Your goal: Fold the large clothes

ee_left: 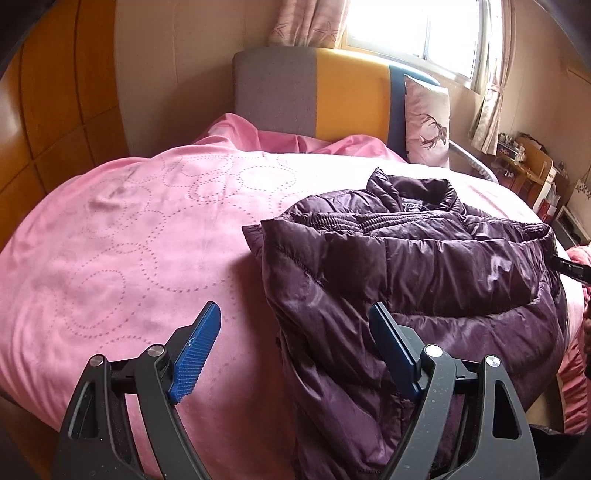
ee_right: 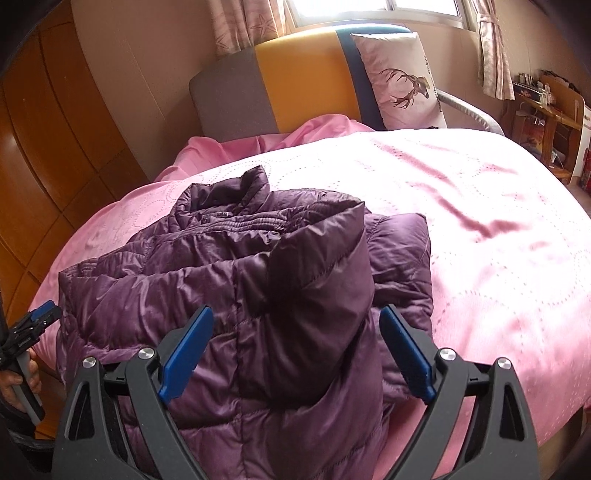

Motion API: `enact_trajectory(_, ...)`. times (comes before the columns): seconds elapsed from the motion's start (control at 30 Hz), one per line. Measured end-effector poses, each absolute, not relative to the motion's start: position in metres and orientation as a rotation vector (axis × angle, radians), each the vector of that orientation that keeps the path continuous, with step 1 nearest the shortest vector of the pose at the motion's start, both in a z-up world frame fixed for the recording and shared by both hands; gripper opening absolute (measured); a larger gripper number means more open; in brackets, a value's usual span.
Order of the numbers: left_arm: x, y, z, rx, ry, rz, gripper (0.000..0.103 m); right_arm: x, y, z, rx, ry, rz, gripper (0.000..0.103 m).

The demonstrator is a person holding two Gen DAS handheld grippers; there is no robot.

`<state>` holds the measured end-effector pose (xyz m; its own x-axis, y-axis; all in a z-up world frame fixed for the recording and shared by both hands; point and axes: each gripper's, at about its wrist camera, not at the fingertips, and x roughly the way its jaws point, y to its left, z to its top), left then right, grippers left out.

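A dark purple puffer jacket (ee_left: 424, 266) lies partly folded on the pink bed cover (ee_left: 129, 240), collar toward the headboard, its lower part hanging over the near edge. It also shows in the right wrist view (ee_right: 240, 266), with a sleeve (ee_right: 325, 295) folded across the body. My left gripper (ee_left: 295, 343) is open and empty, over the jacket's left edge. My right gripper (ee_right: 295, 347) is open and empty, with the folded sleeve between its blue fingers. The left gripper also shows at the left edge of the right wrist view (ee_right: 44, 314).
A grey, yellow and blue headboard (ee_left: 325, 92) stands behind the bed with a deer-print pillow (ee_left: 428, 122) against it. A wooden wardrobe (ee_left: 55, 110) is at the left. A window with curtains (ee_left: 413, 26) and a cluttered wooden desk (ee_left: 528, 162) are at the right.
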<state>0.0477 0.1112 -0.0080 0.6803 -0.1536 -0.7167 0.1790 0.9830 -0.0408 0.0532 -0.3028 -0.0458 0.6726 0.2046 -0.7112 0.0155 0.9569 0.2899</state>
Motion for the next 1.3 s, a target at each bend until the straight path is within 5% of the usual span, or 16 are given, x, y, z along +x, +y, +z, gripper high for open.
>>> enact_trajectory(0.27, 0.062, 0.106, -0.018, 0.040, 0.834, -0.224, 0.080, 0.073, -0.302, -0.054, 0.243, 0.837, 0.123, 0.088)
enact_trajectory(0.4, 0.072, 0.111, -0.027, -0.050, 0.880, -0.291, 0.067, 0.078, -0.299, -0.057, 0.232, 0.842, 0.142, 0.076)
enact_trajectory(0.57, 0.072, 0.110, -0.028, -0.105, 0.878, -0.357, 0.023, 0.076, -0.293, -0.054, 0.194, 0.840, 0.148, 0.028)
enact_trajectory(0.67, 0.066, 0.111, -0.021, -0.094, 0.838, -0.353, 0.008, 0.072, -0.294, -0.051, 0.206, 0.843, 0.150, 0.014)
enact_trajectory(1.3, 0.106, 0.111, 0.050, -0.106, 0.633, -0.327, 0.001, 0.099, -0.321, 0.024, 0.338, 0.652, 0.082, 0.009)
